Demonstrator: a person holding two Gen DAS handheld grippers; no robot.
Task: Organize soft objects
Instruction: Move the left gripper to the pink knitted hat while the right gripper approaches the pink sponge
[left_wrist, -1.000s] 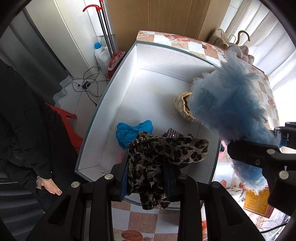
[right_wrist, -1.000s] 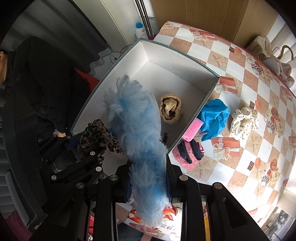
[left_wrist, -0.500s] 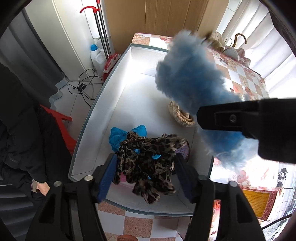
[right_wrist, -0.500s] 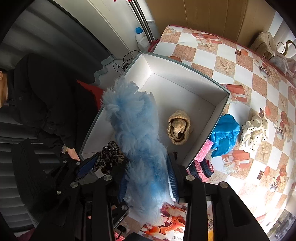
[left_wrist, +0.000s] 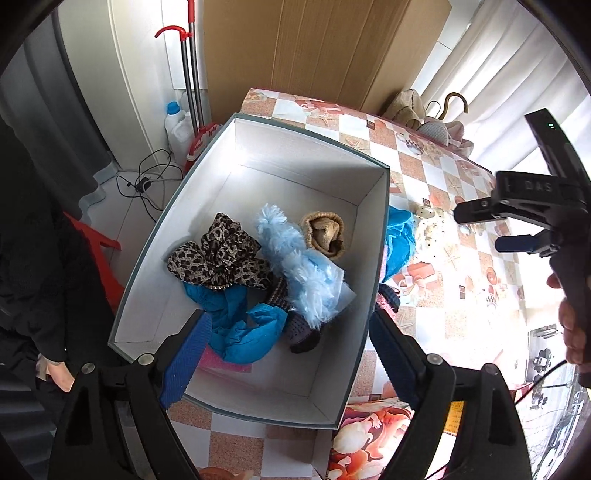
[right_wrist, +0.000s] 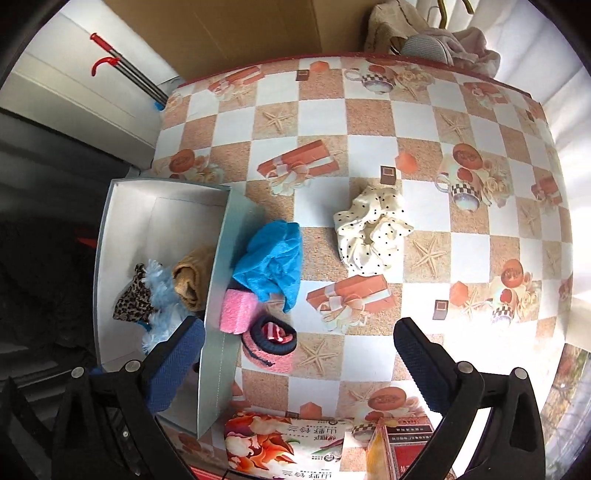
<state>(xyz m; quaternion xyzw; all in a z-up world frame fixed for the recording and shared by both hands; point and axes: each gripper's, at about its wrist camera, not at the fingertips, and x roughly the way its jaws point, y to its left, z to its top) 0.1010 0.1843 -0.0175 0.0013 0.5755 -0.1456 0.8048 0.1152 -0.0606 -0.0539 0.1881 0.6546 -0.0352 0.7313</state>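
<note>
Fluffy blue duster (left_wrist: 303, 273) lies boxed; both tongs (left_wrist: 288, 332) (right_wrist: 299, 354) opening, empty.

Checkered tablecloth (right_wrist: 369, 122), cardboard sheet (left_wrist: 325, 48) against wall, white curtains (left_wrist: 517, 74), tiled floor (left_wrist: 129, 210)

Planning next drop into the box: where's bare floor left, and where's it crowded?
Free: the box floor at its far end, beyond the leopard cloth and tan knit, and the strip along the left wall. Crowded: the near middle, where the leopard cloth, fluffy blue piece and blue cloth pile together.
</note>
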